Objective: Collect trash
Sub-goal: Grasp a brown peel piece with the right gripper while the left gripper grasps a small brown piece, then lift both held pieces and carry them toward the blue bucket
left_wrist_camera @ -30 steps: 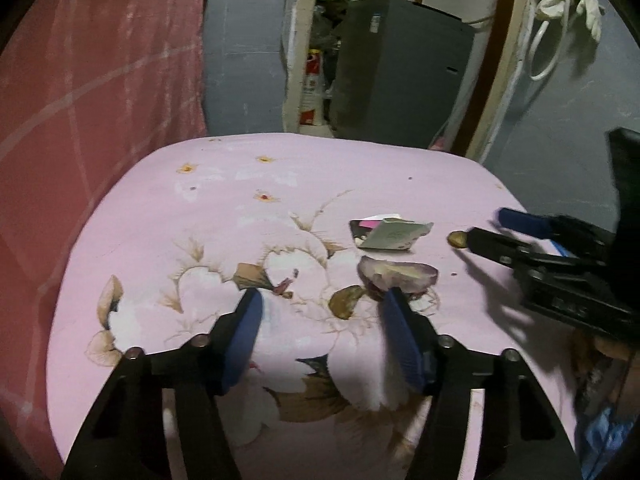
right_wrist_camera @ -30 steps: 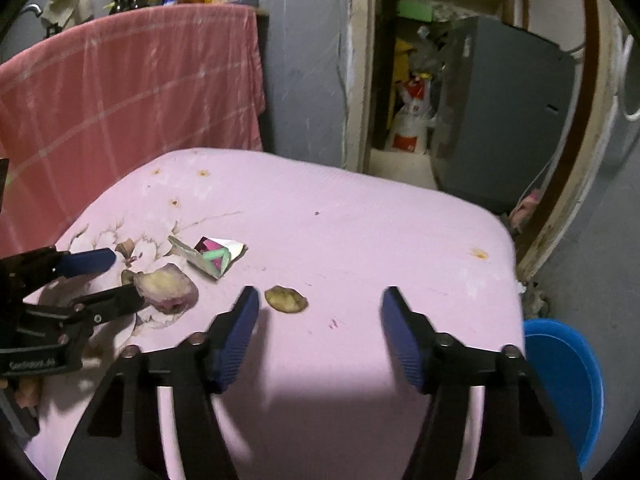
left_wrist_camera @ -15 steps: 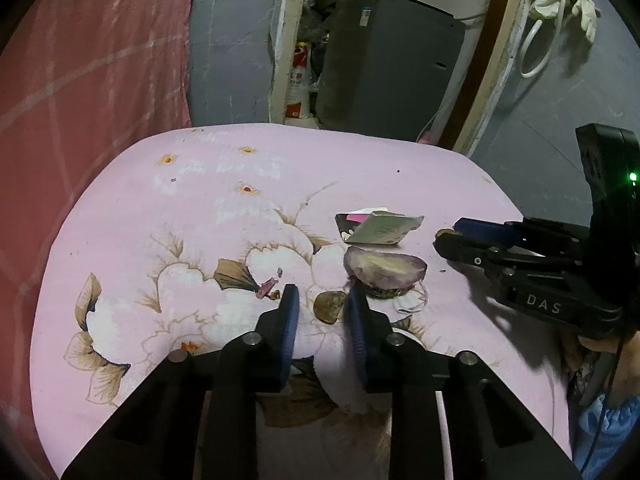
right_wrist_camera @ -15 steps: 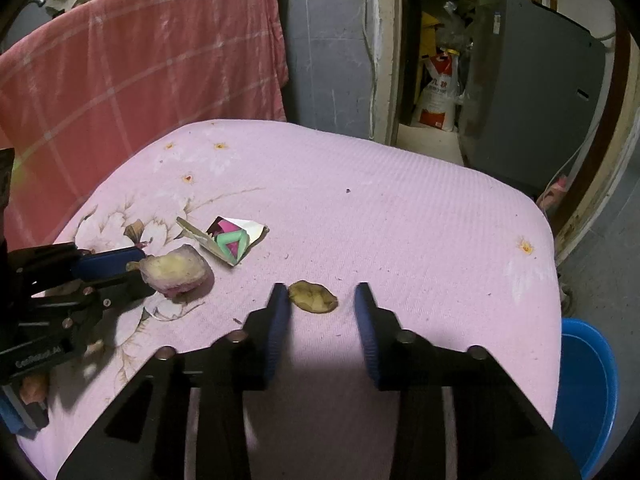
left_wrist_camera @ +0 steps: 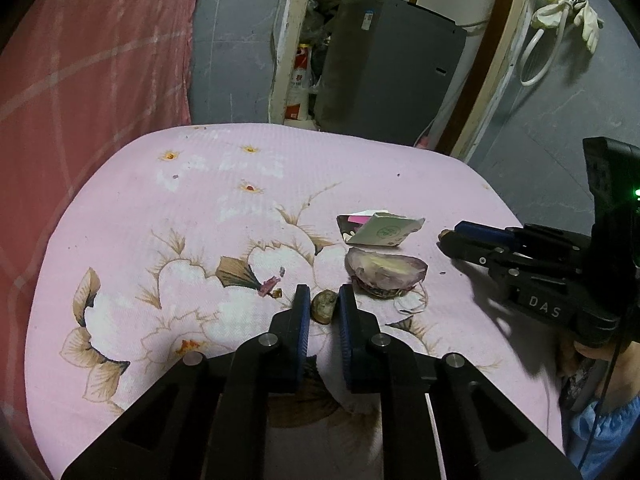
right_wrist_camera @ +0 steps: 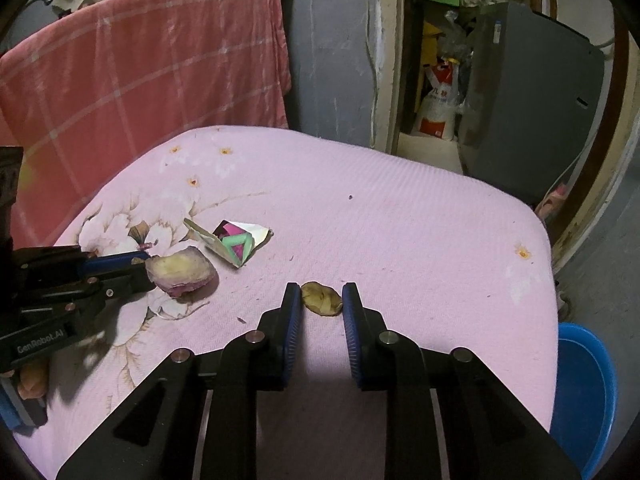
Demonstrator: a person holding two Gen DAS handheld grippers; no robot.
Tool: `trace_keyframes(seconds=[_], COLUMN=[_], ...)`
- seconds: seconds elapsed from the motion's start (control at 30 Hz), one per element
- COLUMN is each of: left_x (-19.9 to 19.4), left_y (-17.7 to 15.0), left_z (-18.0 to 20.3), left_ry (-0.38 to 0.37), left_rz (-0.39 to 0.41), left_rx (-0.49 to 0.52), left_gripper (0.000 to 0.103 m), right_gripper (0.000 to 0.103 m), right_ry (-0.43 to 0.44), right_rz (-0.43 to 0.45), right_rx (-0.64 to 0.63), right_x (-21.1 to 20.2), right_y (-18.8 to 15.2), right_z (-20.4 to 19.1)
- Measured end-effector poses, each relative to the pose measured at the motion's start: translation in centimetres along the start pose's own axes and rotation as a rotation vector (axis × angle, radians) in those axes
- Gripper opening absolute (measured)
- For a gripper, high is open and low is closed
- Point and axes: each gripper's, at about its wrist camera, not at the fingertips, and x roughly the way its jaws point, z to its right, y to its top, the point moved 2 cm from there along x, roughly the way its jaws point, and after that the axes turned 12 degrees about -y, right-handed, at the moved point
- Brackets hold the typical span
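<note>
A pink flowered cloth covers the table [left_wrist_camera: 208,208]. My left gripper [left_wrist_camera: 324,304] is shut on a small brown peel scrap [left_wrist_camera: 325,307] that rests on the cloth. My right gripper [right_wrist_camera: 321,299] is shut on another small brown peel scrap [right_wrist_camera: 322,299], also on the cloth. A large purple-skinned peel [left_wrist_camera: 386,270] lies just right of the left gripper and shows in the right wrist view [right_wrist_camera: 182,272]. A torn paper wrapper [left_wrist_camera: 380,230] lies behind it; it also shows in the right wrist view [right_wrist_camera: 236,240].
A blue bin [right_wrist_camera: 584,392] stands on the floor at the table's right edge. A pink towel [right_wrist_camera: 140,76] hangs behind the table on the left. A grey cabinet [left_wrist_camera: 392,68] and a bag [right_wrist_camera: 438,108] stand in the doorway beyond.
Both grippers have closed from wide open onto the small brown scraps and moved forward slightly. The large peel and the wrapper have not moved.
</note>
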Motion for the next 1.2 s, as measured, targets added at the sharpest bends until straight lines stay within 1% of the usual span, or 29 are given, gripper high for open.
trace_keyframes(seconds=[0.13,0.23,0.4,0.47,0.6,0.77,0.9,1.07,1.2], left_x=[-0.5,-1.2,-2.6,-3.4,-4.8,-6.6,-7.8,-8.7,-8.9], left_y=[-0.2,-0.4,-0.6,-0.7,-0.6,-0.1,0.6,2.0,2.8], left_z=[0.3,0.6,1.7,2.3,3.7,6.2,8.4,10.8,13.2], left_ry=[0.011,0.013,0.026,0.029,0.036,0.027,0.018,-0.010,-0.028], left_rz=[0.019,0.052,0.133,0.180,0.259,0.365,0.440,0.512,0.545], left_rx=[0.006,-0.002,-0.001,0.004,0.021,0.063,0.091,0.120,0.148], left_gripper=[0.011,0.011,0.011,0.011,0.011,0.011,0.011,0.011,0.011], right_gripper=[0.019,0.019,0.019,0.019,0.019,0.019,0.019,0.019,0.019], right_ry=[-0.011,-0.035,-0.092,-0.106,-0.121,-0.128,-0.154,-0.200,-0.241], right_rz=[0.055,0.117,0.208,0.244,0.362,0.488,0.590,0.669,0.714], right_rx=[0.015,0.025,0.018,0.022,0.053,0.112,0.154,0.192,0.229], right_x=[-1.0,-2.1,-3.6,-4.1,-6.4,-9.7,-12.8,-15.8,-17.7], right_y=[-0.1,-0.3,-0.4,-0.5,-0.9,-1.3,-1.7,-2.0,-2.5], right_z=[0.3,0.4,0.0,0.0,0.4,1.3,2.4,4.0,5.8])
